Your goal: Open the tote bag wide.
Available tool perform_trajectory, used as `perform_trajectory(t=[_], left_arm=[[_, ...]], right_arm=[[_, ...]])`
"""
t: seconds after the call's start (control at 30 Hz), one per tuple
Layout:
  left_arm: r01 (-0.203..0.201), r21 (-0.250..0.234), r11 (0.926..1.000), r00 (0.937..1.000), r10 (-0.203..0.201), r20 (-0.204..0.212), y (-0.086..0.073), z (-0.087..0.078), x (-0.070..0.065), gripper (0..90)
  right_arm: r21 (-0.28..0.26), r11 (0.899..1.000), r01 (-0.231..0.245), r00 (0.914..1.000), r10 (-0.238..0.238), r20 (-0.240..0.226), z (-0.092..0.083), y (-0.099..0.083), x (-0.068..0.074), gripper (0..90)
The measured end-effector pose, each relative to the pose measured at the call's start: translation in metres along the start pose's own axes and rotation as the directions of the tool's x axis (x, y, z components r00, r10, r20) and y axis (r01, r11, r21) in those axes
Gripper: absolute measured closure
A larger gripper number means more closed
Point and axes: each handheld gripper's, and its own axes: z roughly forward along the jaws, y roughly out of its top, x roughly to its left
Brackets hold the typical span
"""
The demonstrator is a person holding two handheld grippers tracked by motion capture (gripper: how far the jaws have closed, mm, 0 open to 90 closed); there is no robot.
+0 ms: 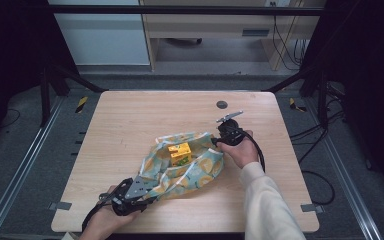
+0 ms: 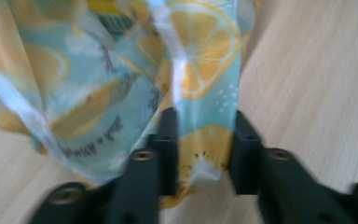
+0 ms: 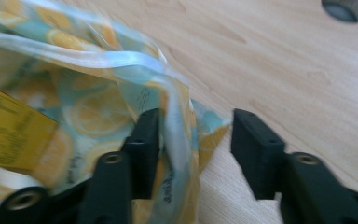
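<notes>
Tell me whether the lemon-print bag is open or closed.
Open: in the high view the bag gapes at the top, showing a yellow box inside, with a gripper at each end.

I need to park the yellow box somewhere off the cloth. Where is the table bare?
The far-left stretch of the table, between the lemon-print cloth and the far and left edges, is bare. So is the near-right corner. Behind the right gripper the room ends at a round grommet. The middle is crowded: cloth, yellow box, left gripper.
</notes>
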Motion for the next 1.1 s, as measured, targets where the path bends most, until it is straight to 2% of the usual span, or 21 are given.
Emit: perform_trajectory(t=[0.1,0.23,0.27,0.4,0.5,0.63,0.77,0.9,1.0,1.1], left_arm=[[0.015,-0.050,0.9986,0.9994,-0.017,-0.029,0.003,-0.008,0.003,47.2],[0.035,-0.083,0.9959,0.9988,-0.038,-0.031,0.006,-0.016,0.006,29.3],[0.042,-0.106,0.9935,0.9987,-0.044,-0.024,0.009,-0.022,0.008,25.1],[0.032,-0.121,0.9921,0.9993,-0.034,-0.013,0.013,-0.033,0.009,19.5],[0.035,-0.110,0.9933,0.9988,-0.039,-0.029,0.015,-0.039,0.013,15.5],[0.046,-0.137,0.9895,0.9967,-0.055,-0.059,0.016,-0.048,0.025,15.7],[0.072,-0.157,0.9850,0.9923,-0.087,-0.088,0.024,-0.050,0.043,18.1],[0.060,-0.140,0.9883,0.9897,-0.077,-0.120,0.039,-0.037,0.060,19.5],[0.045,-0.138,0.9894,0.9887,-0.063,-0.136,0.050,-0.023,0.071,21.9],[0.054,-0.145,0.9879,0.9864,-0.075,-0.146,0.057,-0.008,0.082,23.6]], right_arm=[[-0.049,0.999,0.010,0.9999,-0.009,0.012,-0.014,0.004,0.006,38.8],[-0.142,0.990,0.013,0.9998,-0.011,0.019,-0.041,0.008,0.011,28.3],[-0.164,0.986,0.015,0.9998,-0.012,0.014,-0.051,0.008,0.013,27.1],[-0.201,0.979,0.036,0.9993,-0.037,0.002,-0.073,0.000,0.022,25.7],[-0.212,0.976,0.057,0.9978,-0.063,-0.020,-0.084,-0.011,0.033,25.8],[-0.210,0.975,0.075,0.9944,-0.089,-0.056,-0.088,-0.029,0.047,25.7],[-0.202,0.976,0.084,0.9910,-0.103,-0.085,-0.085,-0.045,0.061,22.8],[-0.182,0.979,0.097,0.9898,-0.114,-0.085,-0.074,-0.057,0.074,15.5],[-0.183,0.976,0.116,0.9882,-0.132,-0.077,-0.067,-0.063,0.082,11.3],[-0.161,0.978,0.133,0.9879,-0.143,-0.058,-0.059,-0.065,0.084,10.1]])
